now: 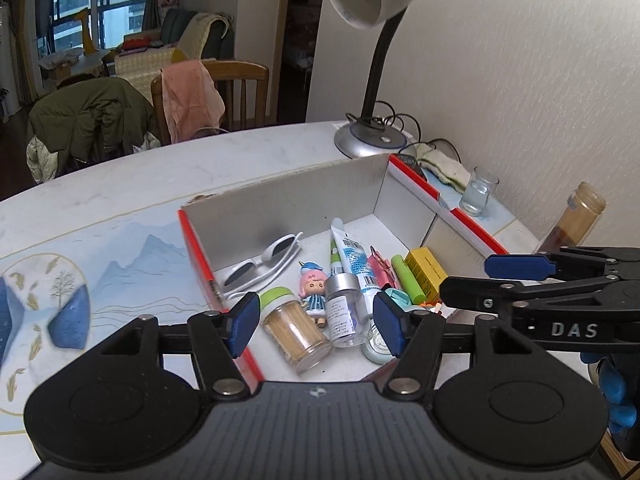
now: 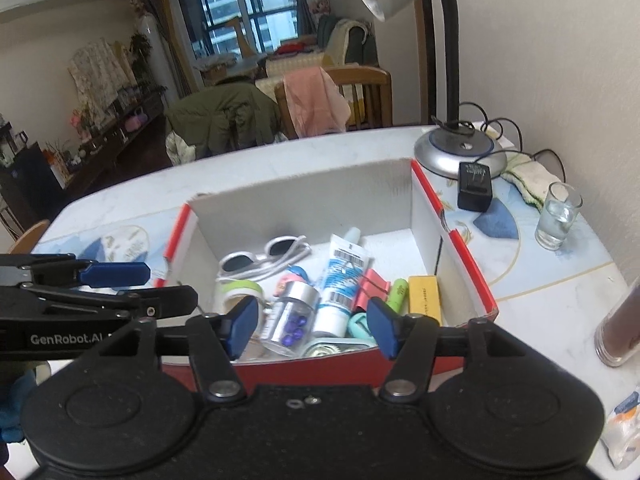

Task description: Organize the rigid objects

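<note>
A red and white cardboard box (image 1: pixel 288 196) (image 2: pixel 304 200) stands open on the table. Inside lie white sunglasses (image 1: pixel 260 266) (image 2: pixel 264 258), a white and blue tube (image 1: pixel 352 260) (image 2: pixel 340 280), a small pink-haired doll (image 1: pixel 314 292), a toothpick jar (image 1: pixel 294 332), a clear bottle with a silver cap (image 1: pixel 344 308) (image 2: pixel 290 316), a green cylinder (image 1: pixel 408 278) and a yellow carton (image 1: pixel 426 274) (image 2: pixel 424 294). My left gripper (image 1: pixel 315 326) hovers above the box's near end, open and holding nothing. Beside it, my right gripper (image 2: pixel 312 327) is also open and empty above the box.
A desk lamp's base (image 1: pixel 370 140) and a black adapter (image 2: pixel 474 186) stand behind the box by the wall. To the right are a glass of water (image 2: pixel 558 220), a cloth (image 2: pixel 528 178) and a brown jar (image 2: pixel 618 328). Chairs draped with clothes stand beyond the table.
</note>
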